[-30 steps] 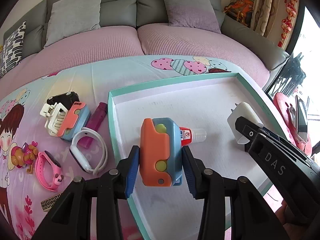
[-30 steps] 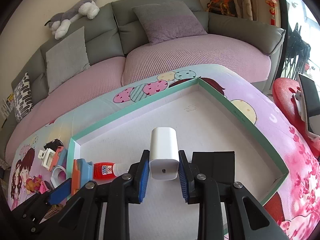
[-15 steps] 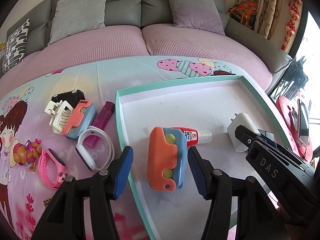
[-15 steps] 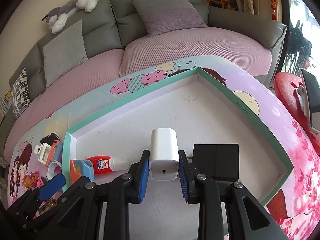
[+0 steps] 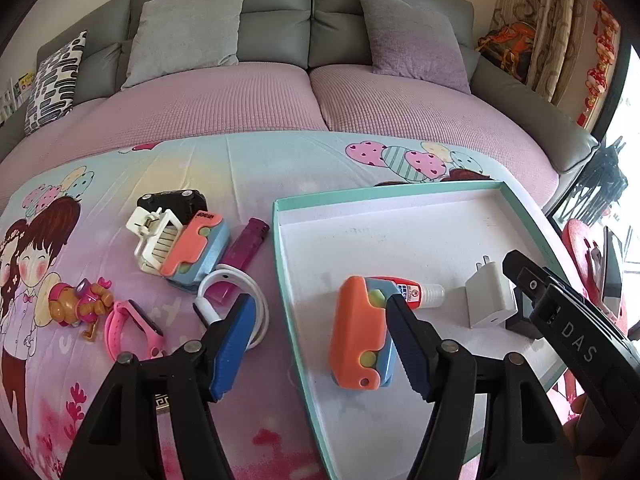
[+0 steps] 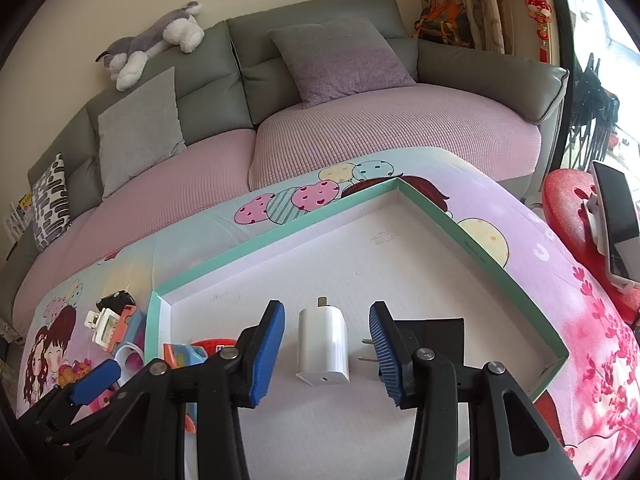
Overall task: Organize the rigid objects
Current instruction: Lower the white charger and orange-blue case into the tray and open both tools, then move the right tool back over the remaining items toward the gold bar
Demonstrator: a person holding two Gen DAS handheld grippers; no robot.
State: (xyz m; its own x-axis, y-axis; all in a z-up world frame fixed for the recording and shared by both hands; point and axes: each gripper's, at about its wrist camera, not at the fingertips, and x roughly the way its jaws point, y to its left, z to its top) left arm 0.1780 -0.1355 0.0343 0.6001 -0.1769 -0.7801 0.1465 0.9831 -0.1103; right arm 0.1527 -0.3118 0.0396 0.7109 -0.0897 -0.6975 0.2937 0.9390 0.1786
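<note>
A: While the sofa (image 5: pixel 312 92) fills the whole back of the picture, all the business is on the cartoon-print cloth (image 5: pixel 224 168) in front of it, where the teal-rimmed tray (image 5: pixel 384 196) sits on the right half.

B: And both grippers are over that tray. The left gripper (image 5: pixel 320 344) has just been opening: its jaws stand wide, one blue pad out over the cloth, the other just beside the orange-and-blue toy car (image 5: pixel 358 340).

A: So that car lies free on the tray floor near the left wall, no pad pressing on it?

B: No squeeze, as far as the left wrist view shows. Tucked behind it lies the red glue bottle (image 5: pixel 416 292), clear tip pointing right.

A: Over to the right gripper (image 6: pixel 327 354).

B: Its jaws have also just been opening. The white charger plug (image 6: pixel 323 350) lies flat between the pads with a clear gap on each side, prongs pointing away from the camera.

A: Just right of it there's a black plug (image 6: pixel 436 338), partly hidden behind the pad.

B: Out on the cloth, left of the tray: a second toy car (image 5: pixel 198 250) leaning on a white clip (image 5: pixel 154 246), a purple lighter (image 5: pixel 242 254), a white wristband (image 5: pixel 230 286), a pink wristband (image 5: pixel 134 330).
</note>
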